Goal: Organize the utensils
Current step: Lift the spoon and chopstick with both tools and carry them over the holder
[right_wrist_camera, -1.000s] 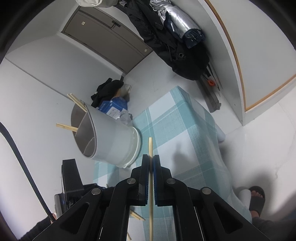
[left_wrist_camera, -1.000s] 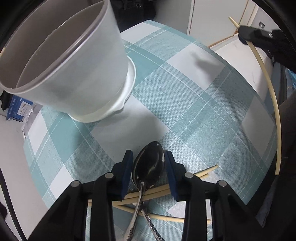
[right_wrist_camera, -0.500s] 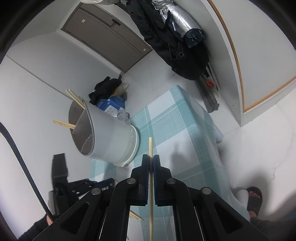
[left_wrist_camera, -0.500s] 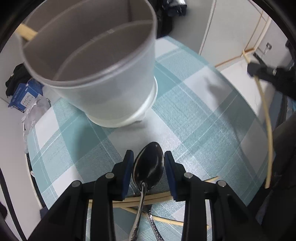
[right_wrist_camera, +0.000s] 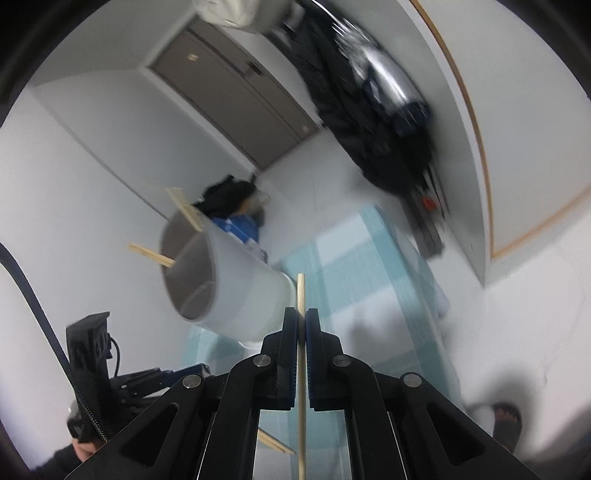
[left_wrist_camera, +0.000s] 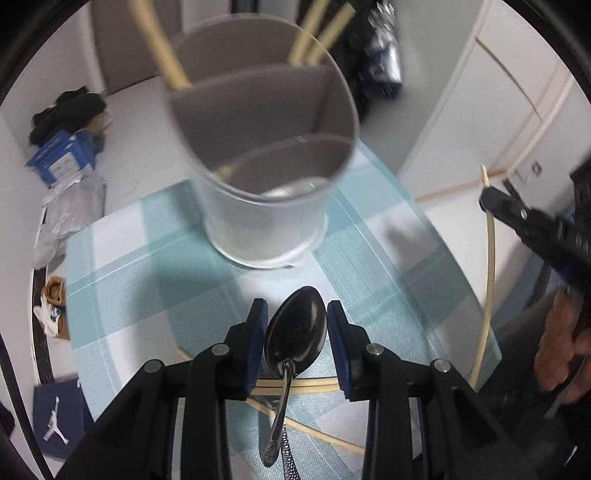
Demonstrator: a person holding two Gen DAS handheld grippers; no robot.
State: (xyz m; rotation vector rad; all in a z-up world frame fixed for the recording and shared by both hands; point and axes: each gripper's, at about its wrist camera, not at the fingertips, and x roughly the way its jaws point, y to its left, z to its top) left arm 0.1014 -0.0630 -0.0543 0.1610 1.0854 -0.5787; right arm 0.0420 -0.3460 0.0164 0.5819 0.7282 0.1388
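My left gripper (left_wrist_camera: 295,334) is shut on a metal spoon (left_wrist_camera: 295,338), bowl forward, held above the table and just short of the white divided utensil holder (left_wrist_camera: 266,229). Chopsticks (left_wrist_camera: 314,33) stand in the holder's far compartments. More chopsticks (left_wrist_camera: 306,386) and a utensil handle lie on the checked cloth under the gripper. My right gripper (right_wrist_camera: 301,325) is shut on a single chopstick (right_wrist_camera: 301,295), to the right of the holder (right_wrist_camera: 229,291); it also shows in the left wrist view (left_wrist_camera: 517,218).
The teal and white checked tablecloth (left_wrist_camera: 388,266) covers a small table. Boxes and bags (left_wrist_camera: 62,158) lie on the floor at left. Dark coats (right_wrist_camera: 373,110) hang by a door. A sandalled foot (right_wrist_camera: 508,419) is by the table's right edge.
My left gripper has risen with the spoon and now looks down into the holder from above. My right gripper with the chopstick has moved closer to the holder.
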